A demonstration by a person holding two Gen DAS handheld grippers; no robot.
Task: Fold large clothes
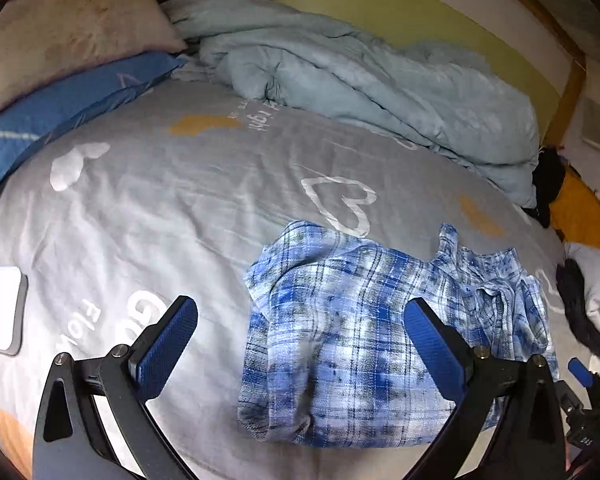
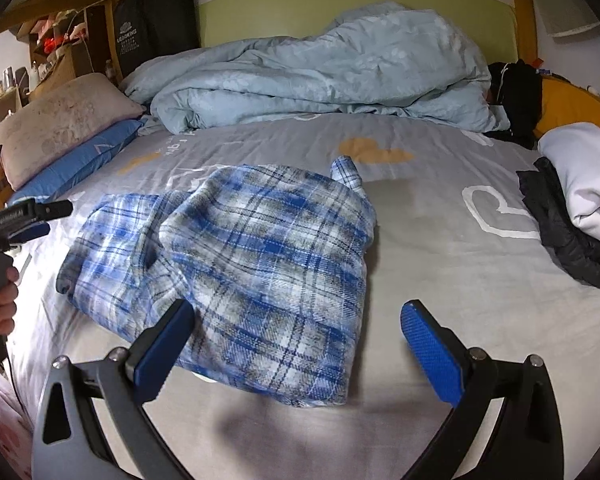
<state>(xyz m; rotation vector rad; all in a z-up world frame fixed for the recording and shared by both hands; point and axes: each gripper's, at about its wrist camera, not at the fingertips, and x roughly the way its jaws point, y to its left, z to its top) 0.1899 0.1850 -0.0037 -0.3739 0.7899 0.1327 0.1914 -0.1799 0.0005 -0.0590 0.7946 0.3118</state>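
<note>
A blue, white and grey plaid shirt lies crumpled on a grey sheet printed with white outline hearts and tan patches. The cloth looks like soft brushed flannel, bunched into a rough mound with one sleeve end poking up at its far edge. Beyond the shirt a pale blue quilt is heaped in puffy folds against a green headboard. Far left of the shirt a beige pillow sits on a blue one. Right of the shirt lies a stack of folded clothes, white over black.

The right gripper points down at the near edge of the shirt, its black arms spread as wide as they go, ribbed blue pads clear of the fabric and holding nothing. The left gripper is also tilted downward, jaws fully apart and empty, hovering over the shirt's left half.

Only the right view shows the person's hand wrapped round the left tool's handle, left of the shirt, plus cluttered shelves. Only the left view shows a white card-like item on the sheet, far left of the shirt.
</note>
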